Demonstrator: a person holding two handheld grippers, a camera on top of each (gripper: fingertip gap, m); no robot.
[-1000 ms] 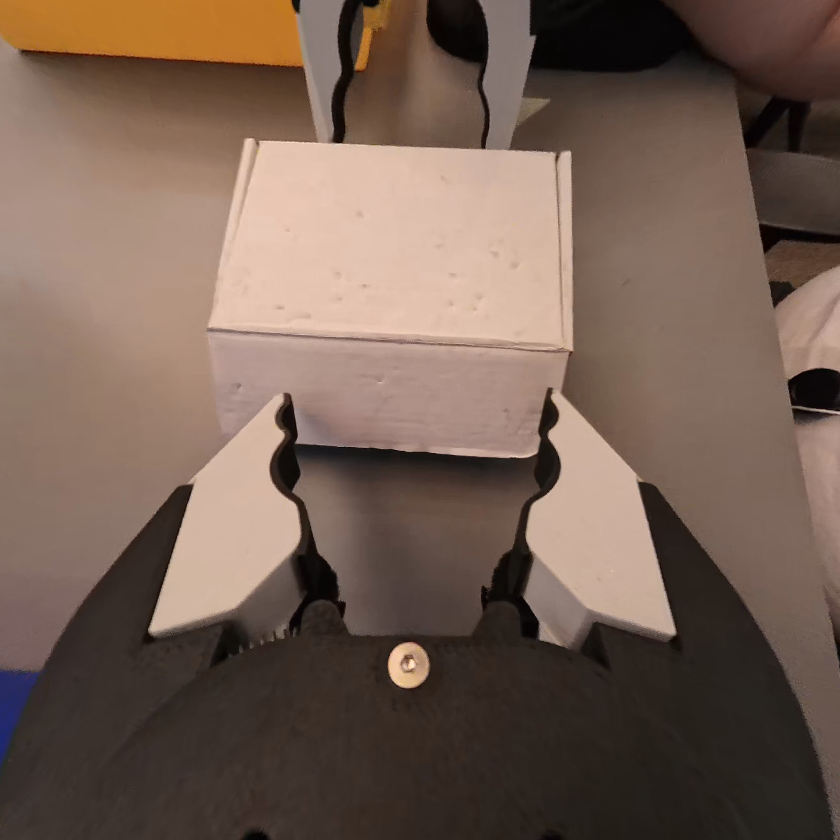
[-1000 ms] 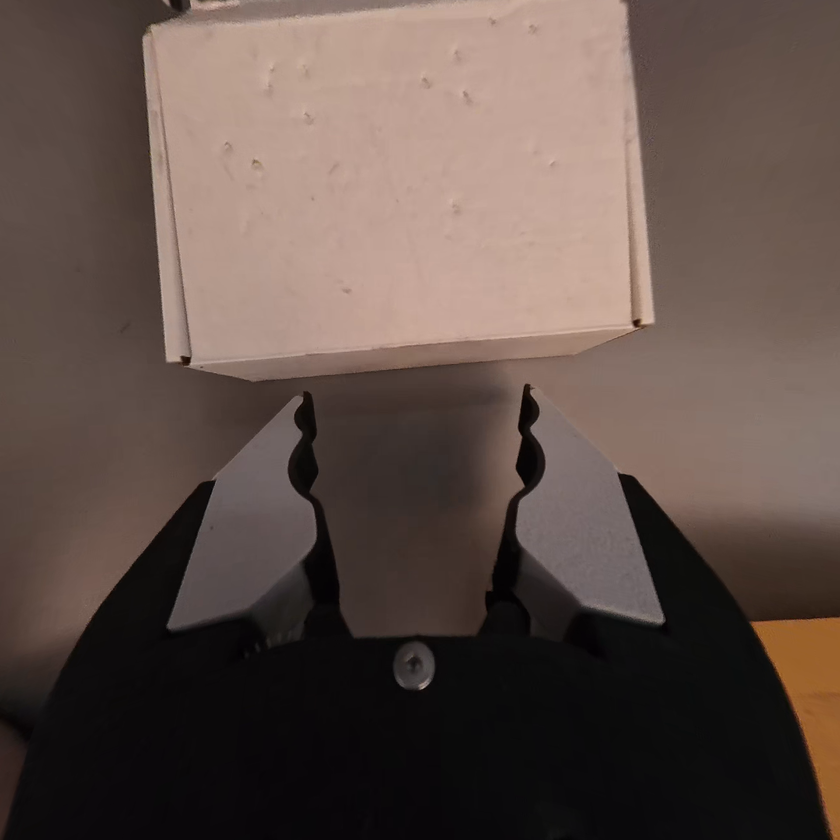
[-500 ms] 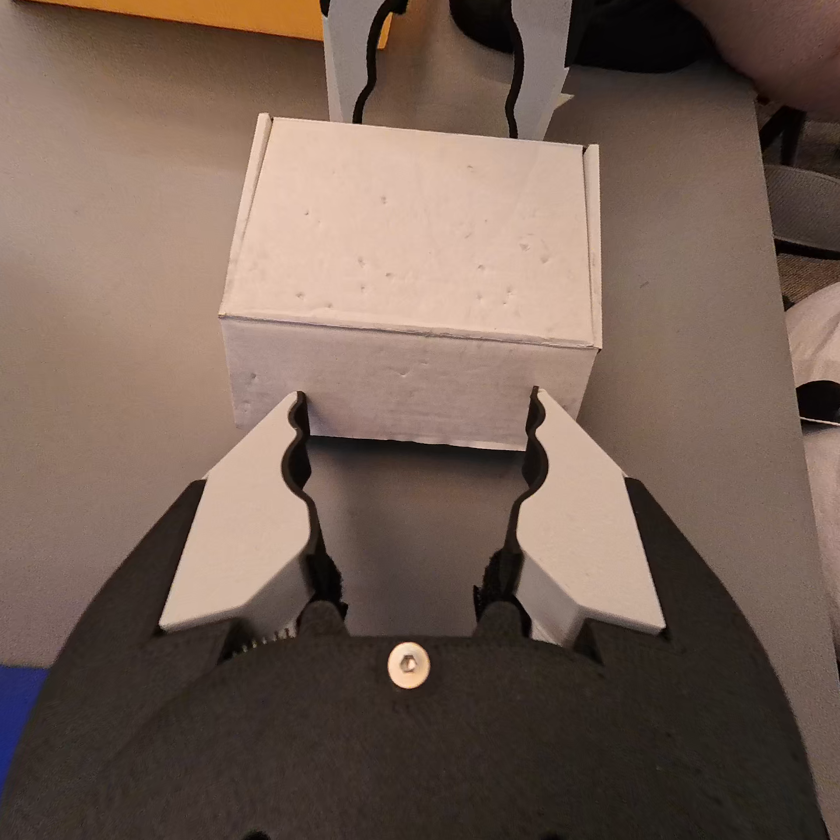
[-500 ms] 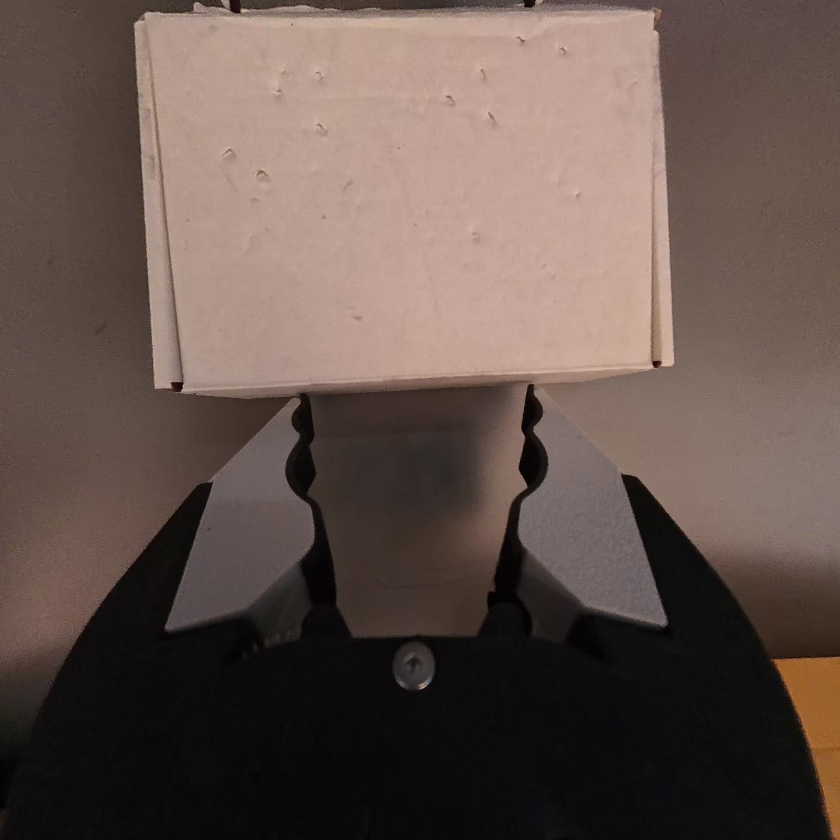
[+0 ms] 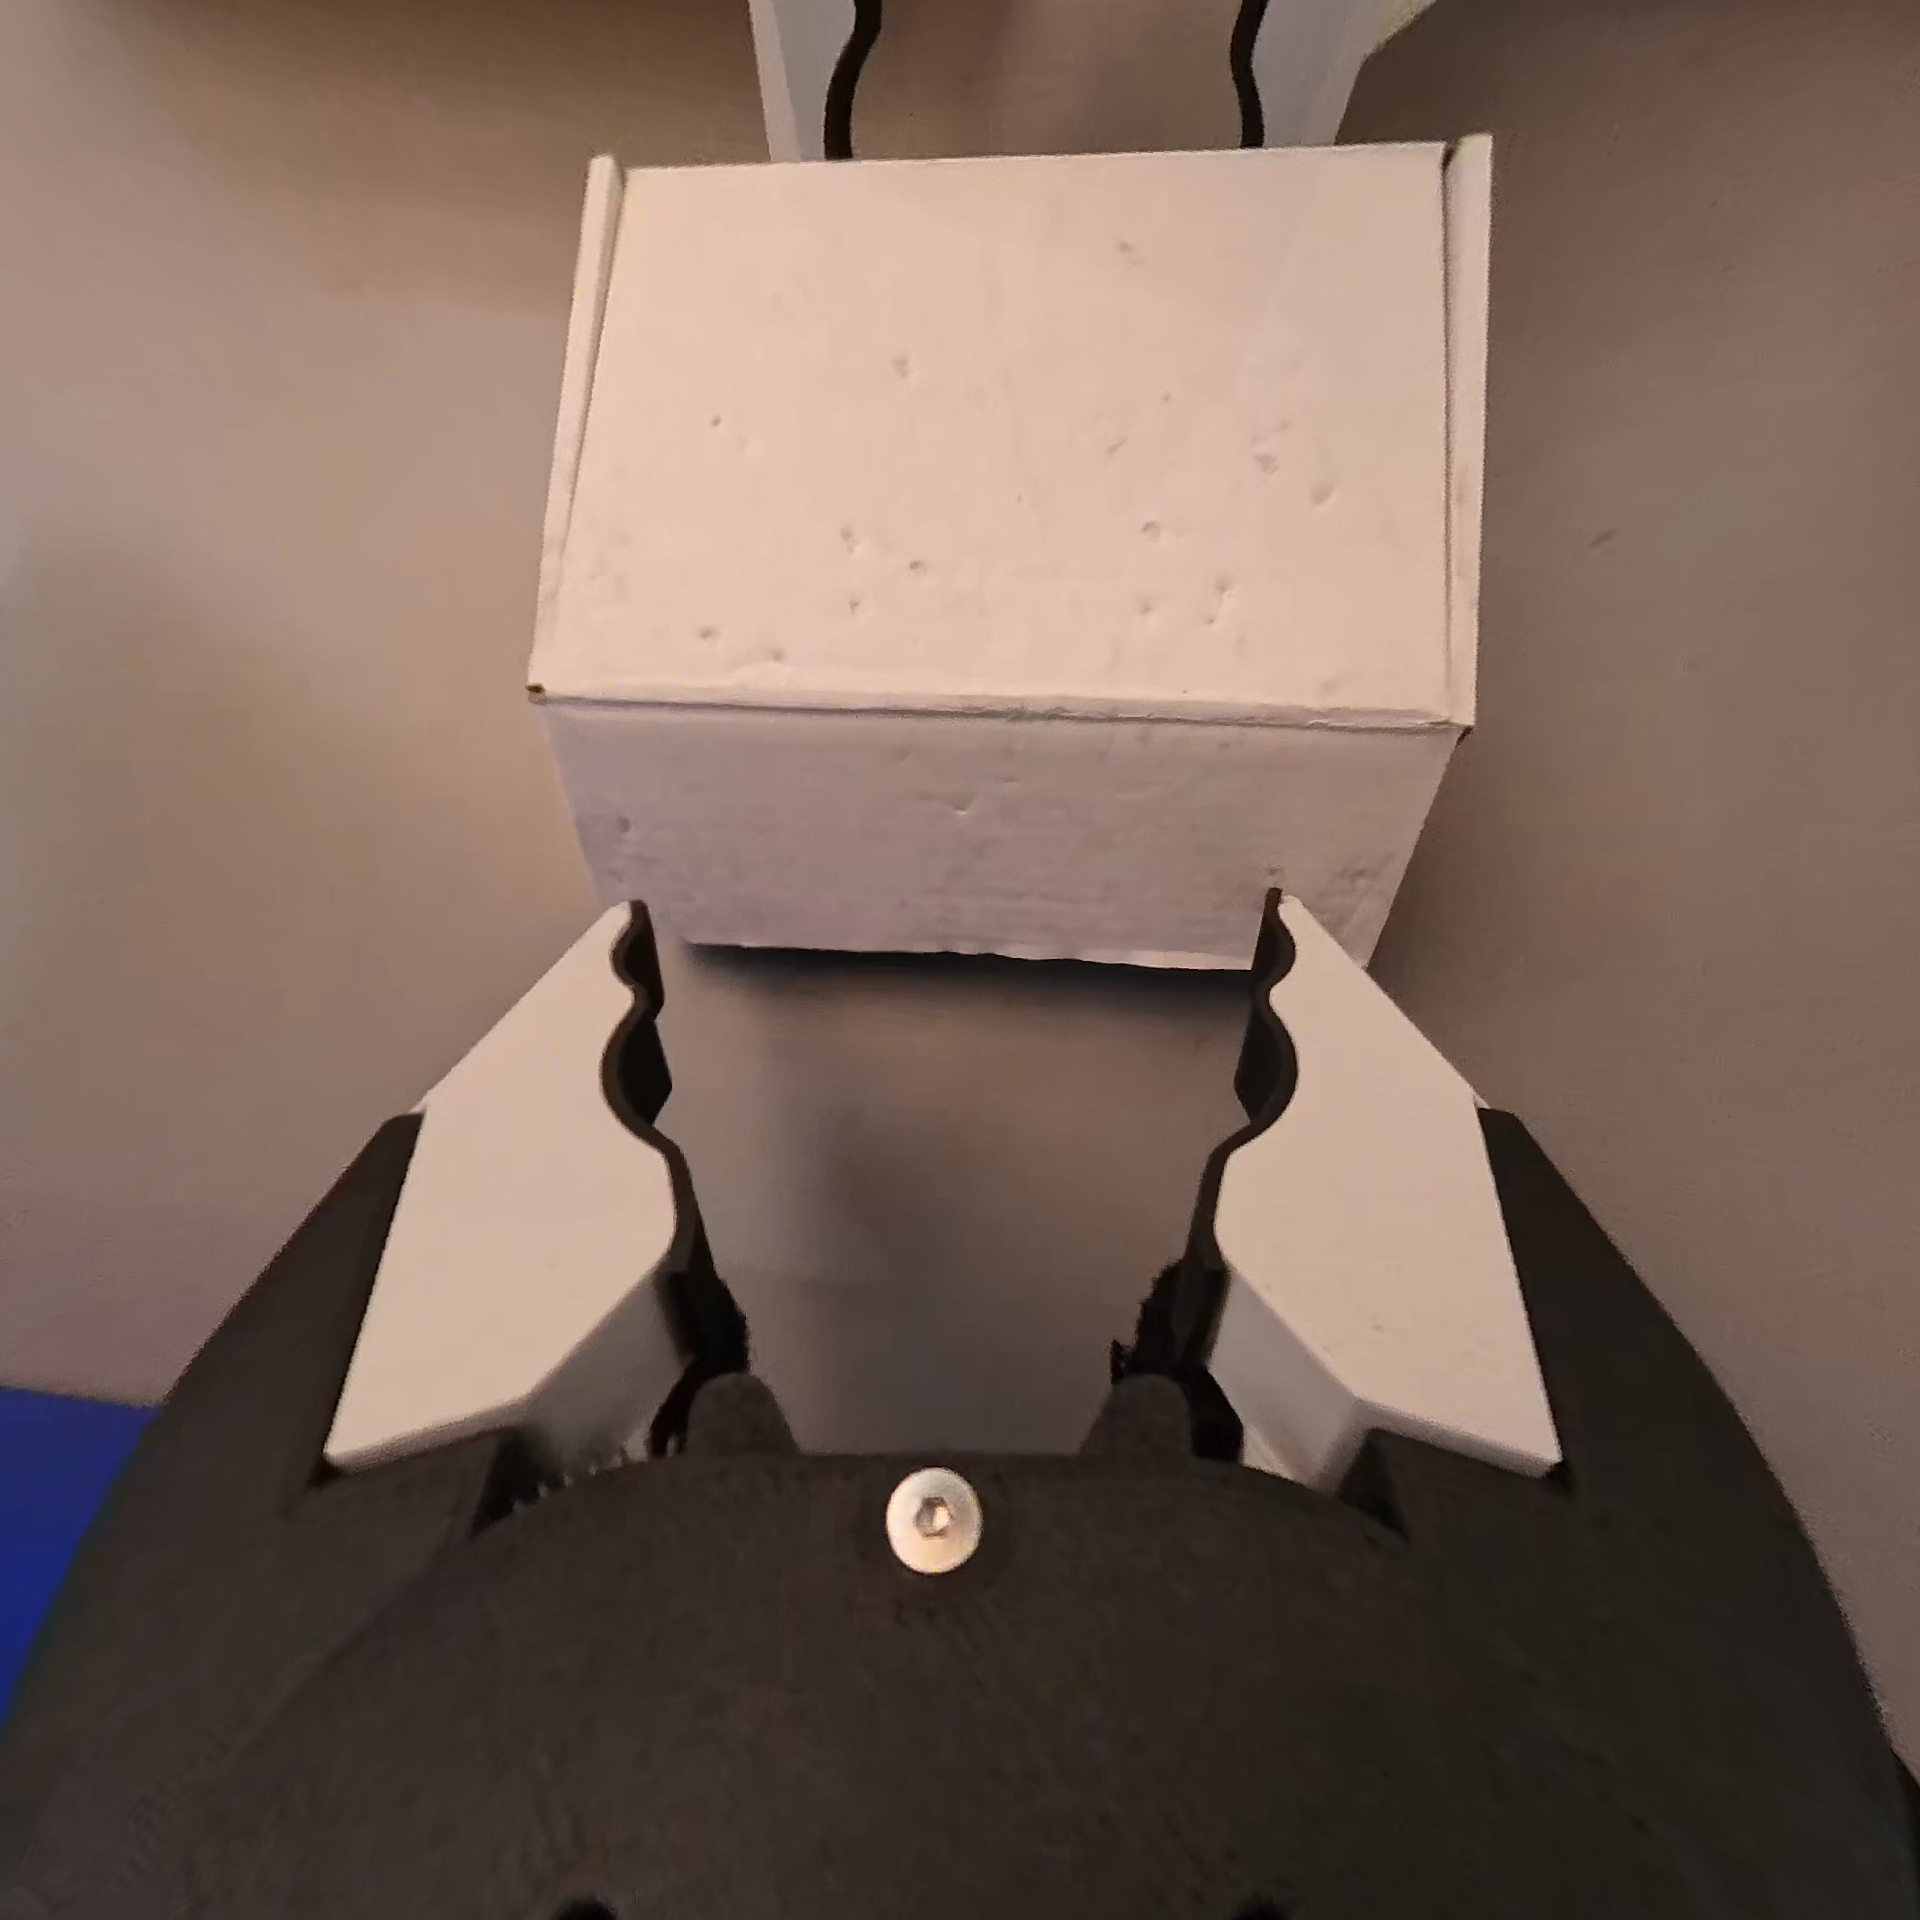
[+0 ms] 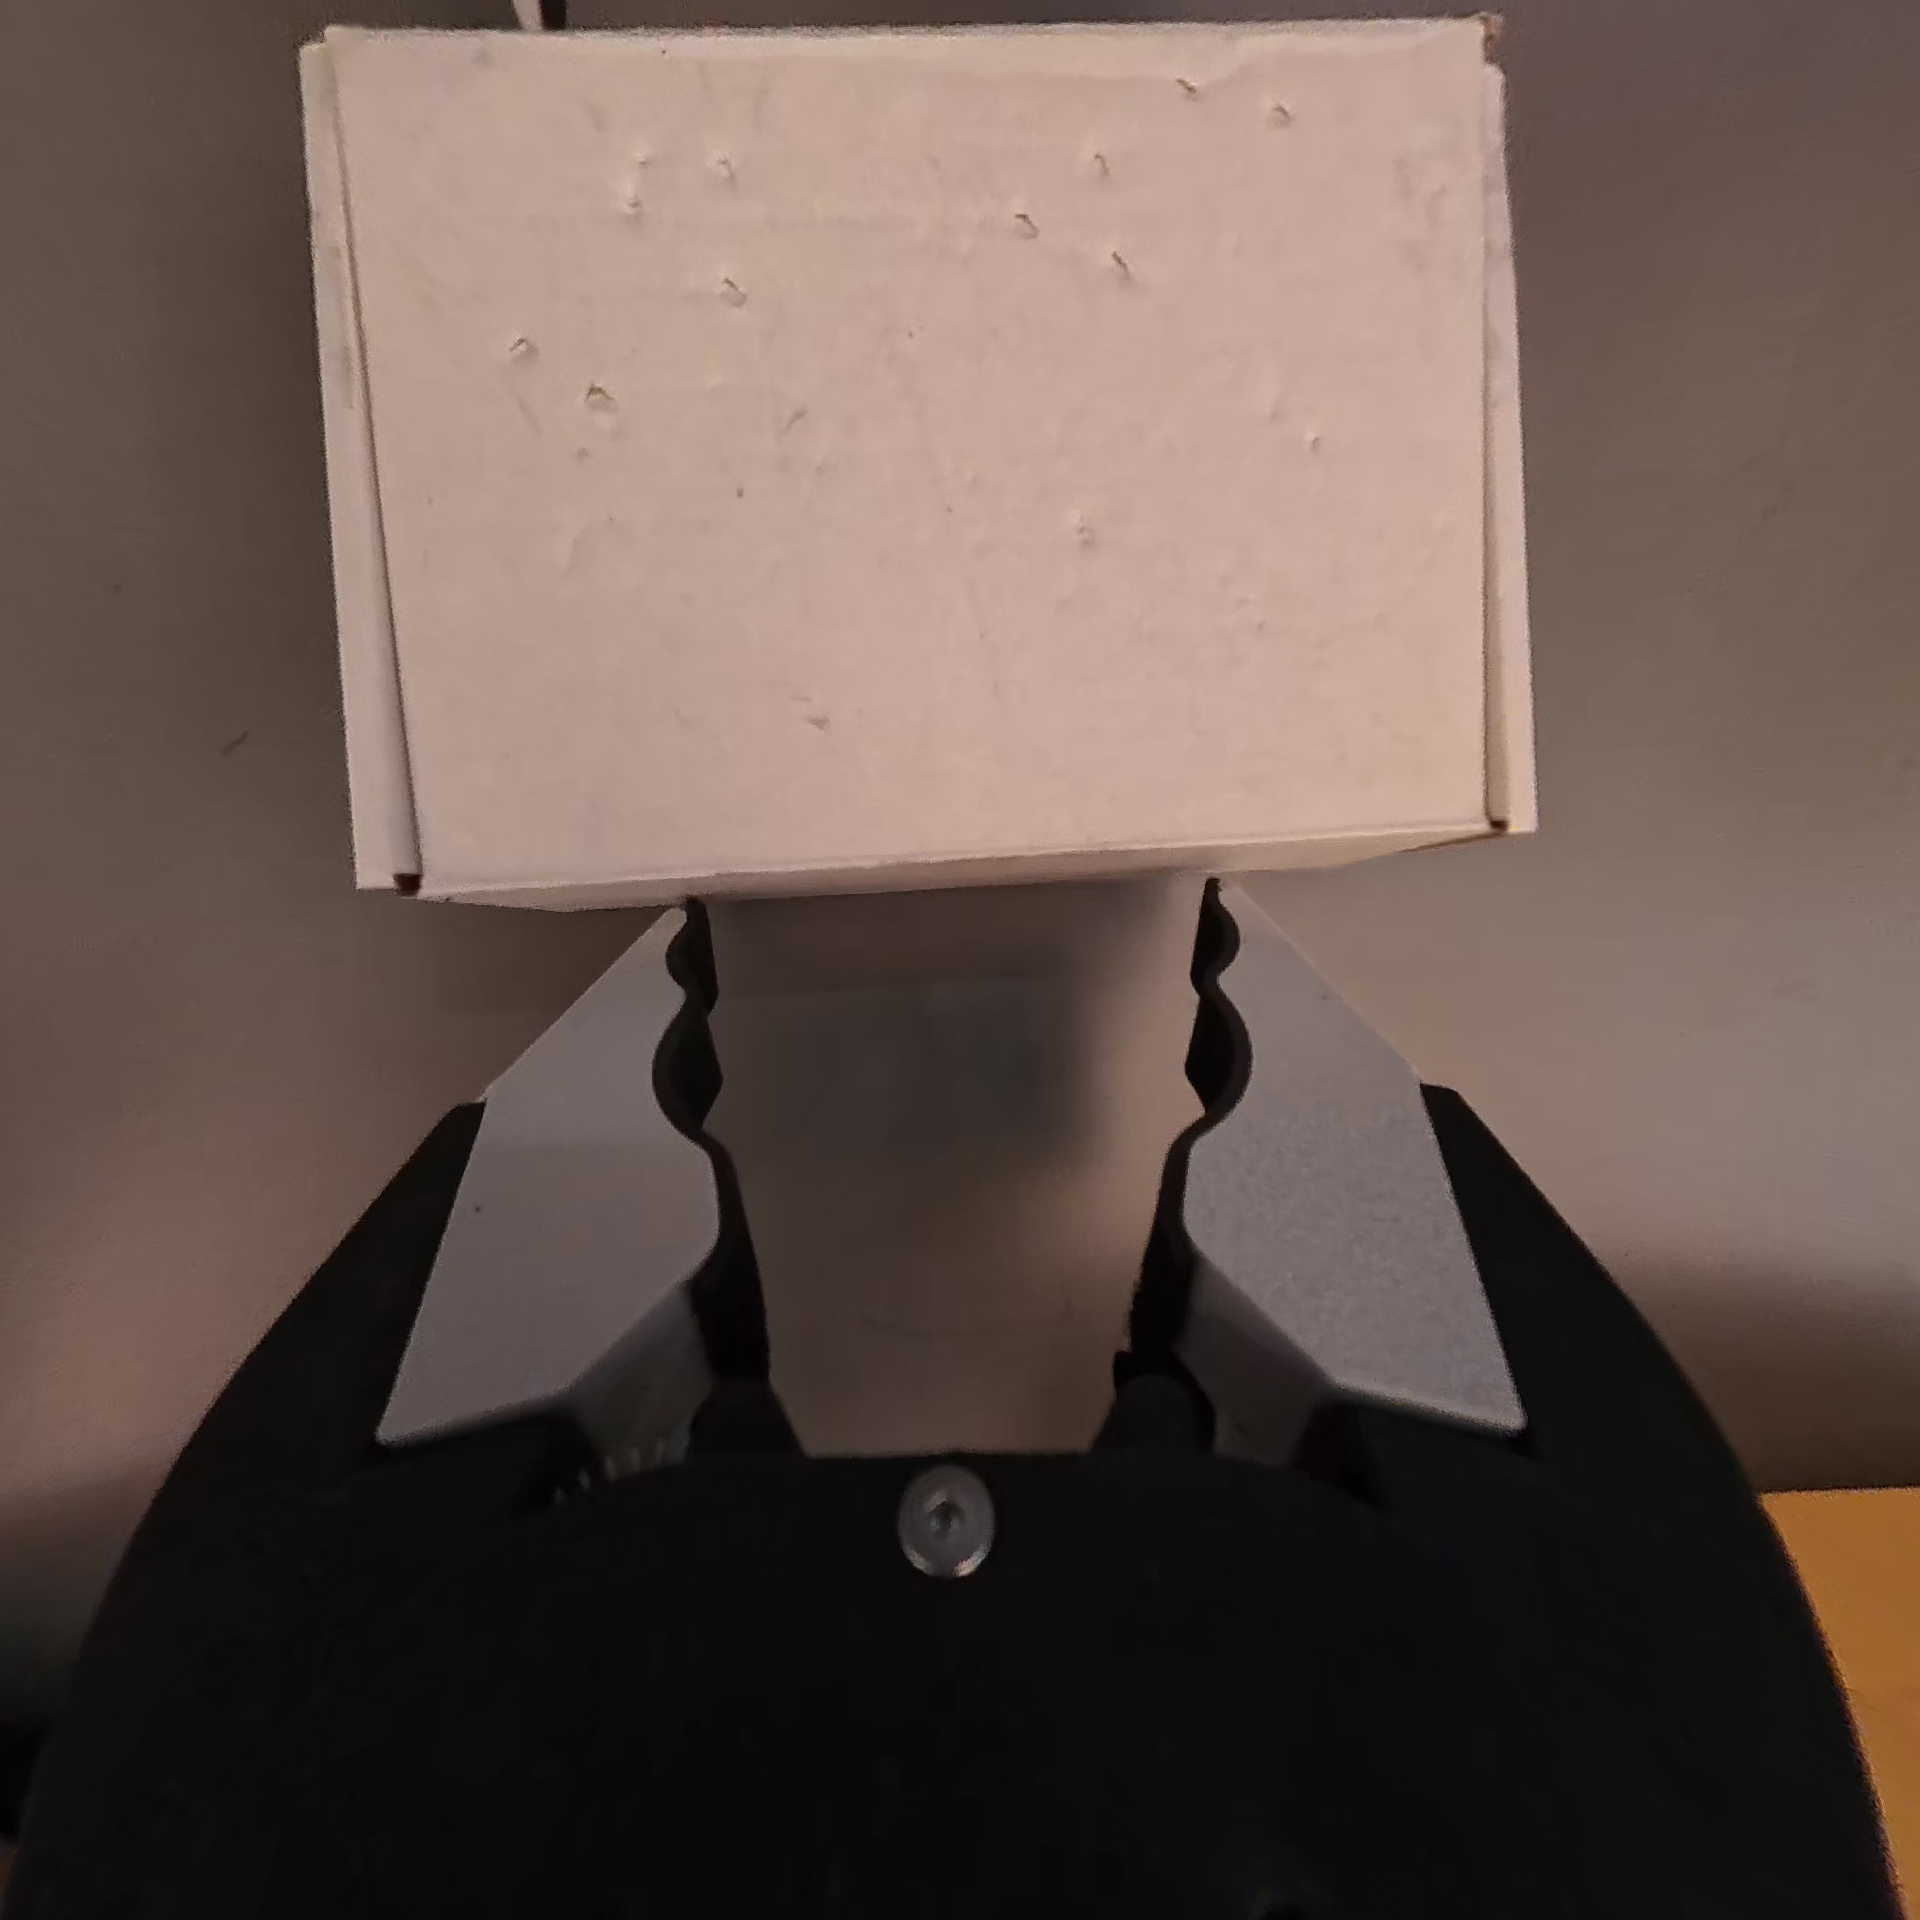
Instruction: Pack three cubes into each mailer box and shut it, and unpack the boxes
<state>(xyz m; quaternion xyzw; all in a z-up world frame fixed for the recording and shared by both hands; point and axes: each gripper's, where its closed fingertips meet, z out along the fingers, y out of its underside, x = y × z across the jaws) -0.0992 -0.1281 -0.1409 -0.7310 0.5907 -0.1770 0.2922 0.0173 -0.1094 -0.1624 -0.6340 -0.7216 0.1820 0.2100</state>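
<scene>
A closed white mailer box (image 5: 987, 468) sits between my two grippers on the grey table (image 5: 260, 623). My left gripper (image 5: 951, 914) is open, and its two fingertips touch the box's near side wall. My right gripper (image 6: 945, 914) is open too, and its fingertips meet the opposite side of the box (image 6: 914, 468). The right gripper also shows in the left wrist view (image 5: 1039, 94), just behind the box's far edge. The lid is dented in several spots. No cubes are in view. I cannot tell whether the box rests on the table or is lifted.
A blue object (image 5: 62, 1455) lies at the lower left of the left wrist view. A yellow object (image 6: 1849, 1662) lies at the lower right of the right wrist view. Bare grey table (image 6: 156, 623) flanks the box on both sides. Spacing between my two grippers at the tips: around 15 cm.
Both grippers have closed in on the box from opposite sides until their fingertips reach it. The box now looks larger and nearer in both views. Both stay open.
</scene>
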